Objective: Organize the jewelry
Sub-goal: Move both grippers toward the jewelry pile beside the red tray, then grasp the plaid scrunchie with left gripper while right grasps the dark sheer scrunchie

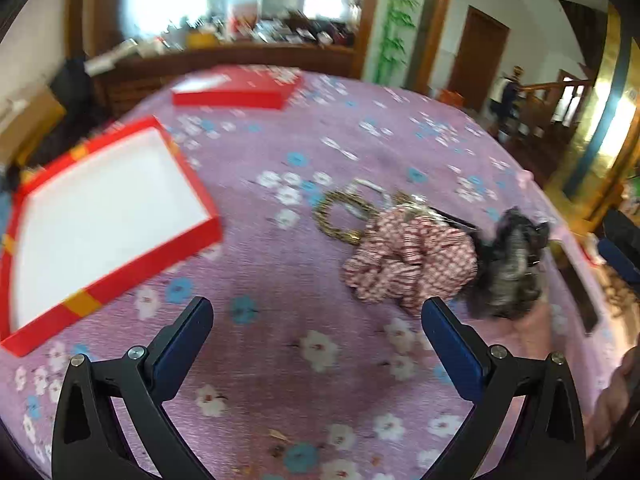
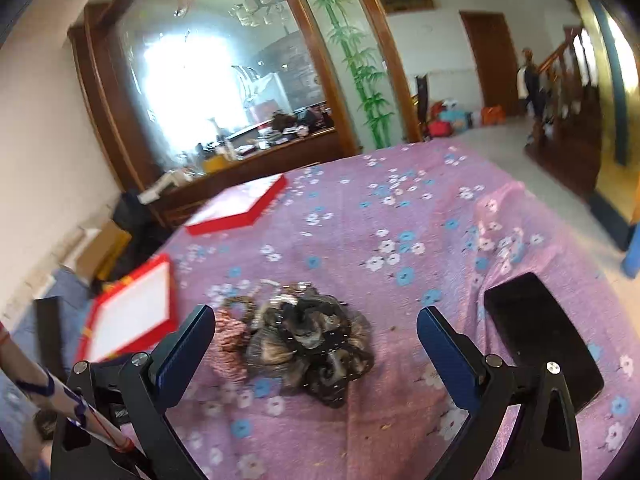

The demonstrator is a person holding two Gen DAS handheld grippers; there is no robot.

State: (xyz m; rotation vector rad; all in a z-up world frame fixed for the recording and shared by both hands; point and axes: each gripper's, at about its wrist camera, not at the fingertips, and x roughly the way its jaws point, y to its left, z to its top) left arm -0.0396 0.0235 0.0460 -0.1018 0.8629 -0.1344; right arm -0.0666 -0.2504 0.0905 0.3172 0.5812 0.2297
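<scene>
Jewelry (image 1: 352,212) lies heaped with scrunchies; with both tongs (image 1: 316,320) (image 2: 316,328) spread empty, pinch one piece cleanly for the red box (image 1: 108,216).

The left gripper (image 1: 316,314) hangs with its jaws spread wide and nothing between them. The right gripper (image 2: 316,322) is likewise wide apart and holds nothing.

Tablecloth (image 1: 280,280): purple with white and blue flowers. Open box (image 1: 100,216): red rim, white interior, orange-yellow bands. Lid (image 1: 236,90): red. 2 scrunchies: one (image 1: 408,264) red-and-white patterned, one (image 2: 312,344) mottled grey-black. Ring (image 1: 336,216): gold-brown. Finger pads (image 1: 180,348): blue.
</scene>
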